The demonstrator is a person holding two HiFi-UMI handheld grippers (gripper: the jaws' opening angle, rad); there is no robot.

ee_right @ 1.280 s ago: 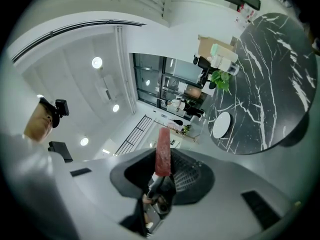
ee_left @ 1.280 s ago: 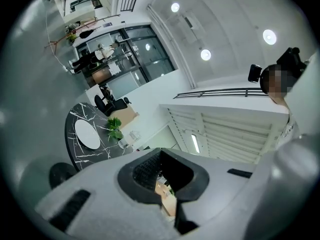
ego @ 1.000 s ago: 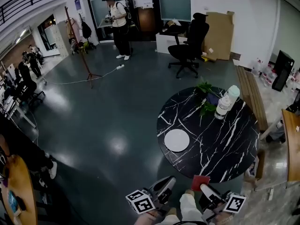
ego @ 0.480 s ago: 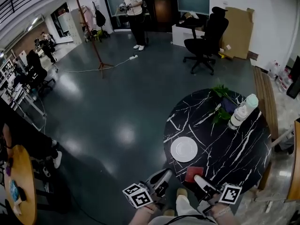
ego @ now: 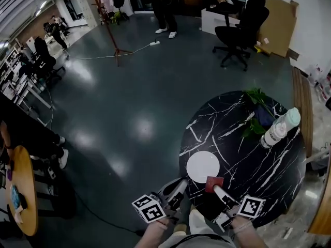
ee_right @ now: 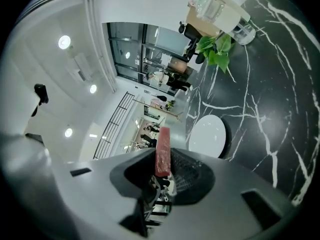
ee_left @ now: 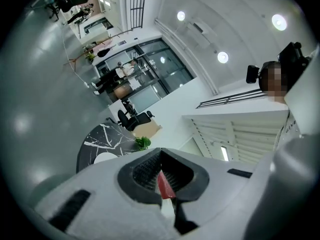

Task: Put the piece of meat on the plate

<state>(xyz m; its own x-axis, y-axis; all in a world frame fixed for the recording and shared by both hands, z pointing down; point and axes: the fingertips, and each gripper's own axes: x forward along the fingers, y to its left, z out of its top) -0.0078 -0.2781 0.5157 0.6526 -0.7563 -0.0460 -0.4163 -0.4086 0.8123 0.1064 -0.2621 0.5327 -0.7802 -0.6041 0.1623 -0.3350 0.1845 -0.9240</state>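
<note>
The piece of meat, a flat red slab, is clamped upright in my right gripper over the near edge of the round black marble table. It hangs just beside the near rim of the empty white plate. In the right gripper view the meat sticks up out of the shut jaws, with the plate ahead. My left gripper is off the table's left edge with its jaws together. A thin red sliver shows in their slit in the left gripper view. What it is I cannot tell.
A capped bottle and a green plant stand at the table's far side. A black office chair, a coat stand and a standing person are beyond. A wooden table is at the left.
The table has come closer in the head view. Both grippers have moved forward, and the meat has gone from short of the table's edge to beside the plate.
</note>
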